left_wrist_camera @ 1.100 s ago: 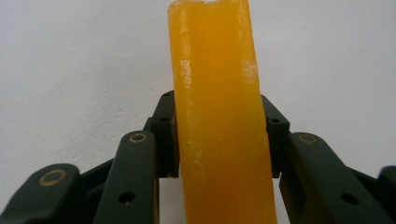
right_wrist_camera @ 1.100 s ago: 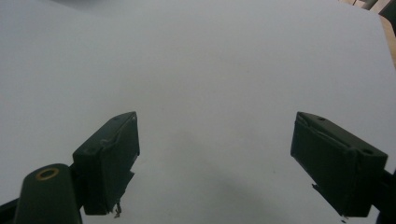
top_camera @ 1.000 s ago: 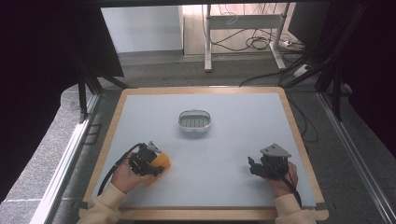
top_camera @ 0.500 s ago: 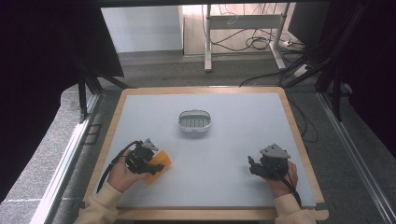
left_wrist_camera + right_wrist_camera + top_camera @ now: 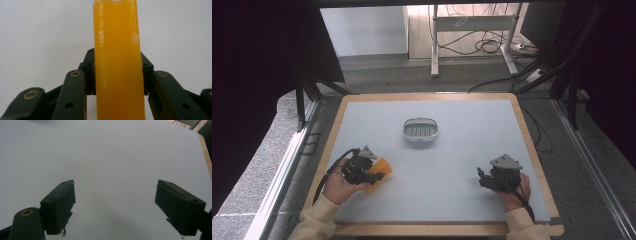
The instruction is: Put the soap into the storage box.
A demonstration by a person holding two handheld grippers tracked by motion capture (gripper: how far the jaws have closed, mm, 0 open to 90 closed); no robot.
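An orange bar of soap (image 5: 378,172) lies low at the table's near left, and my left gripper (image 5: 371,176) is shut on it. In the left gripper view the soap (image 5: 117,62) stands as a tall orange slab squeezed between the two black jaws, my left gripper (image 5: 117,72) clamped on its sides. A grey oval soap dish (image 5: 421,132) with a slotted floor sits at the table's middle, apart from both hands. My right gripper (image 5: 482,178) rests at the near right, and in its own view the right gripper (image 5: 115,200) is open over bare table.
The pale grey table top (image 5: 462,150) has a raised wooden rim (image 5: 532,150) all around. Beyond the far edge are desk legs and loose cables (image 5: 484,45) on the floor. A metal rail (image 5: 287,165) runs along the left side.
My left gripper with the soap has turned and shifted slightly left and toward the near edge. The right gripper has stayed in place.
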